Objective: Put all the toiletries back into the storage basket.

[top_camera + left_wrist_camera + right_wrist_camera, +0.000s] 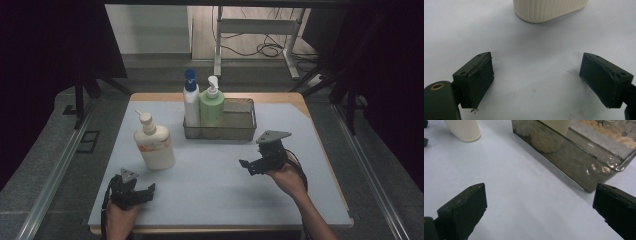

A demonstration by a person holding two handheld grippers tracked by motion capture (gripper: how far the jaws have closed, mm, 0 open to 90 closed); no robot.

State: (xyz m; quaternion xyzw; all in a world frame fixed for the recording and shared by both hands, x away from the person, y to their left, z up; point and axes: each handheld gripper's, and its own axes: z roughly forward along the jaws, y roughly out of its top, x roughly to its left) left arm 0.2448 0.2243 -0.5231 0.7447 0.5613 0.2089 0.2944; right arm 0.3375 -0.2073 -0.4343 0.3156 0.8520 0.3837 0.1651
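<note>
The cream ribbed plastic pump bottle (153, 142) stands on the pale counter (215, 185), left of the wire-mesh basket (239, 122) already holding two bottles. The left tool (142, 191), wide open and empty, faces its base; the right tool (248, 165) is also open. Next comes closing in for a grasp.

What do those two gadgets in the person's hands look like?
The left gripper and right gripper are black, each with two blocky jaws faced with worn dark pads, a grey three-cornered plate on top, and a black cable trailing back. The forearms are bare, with no sleeves showing.
</note>
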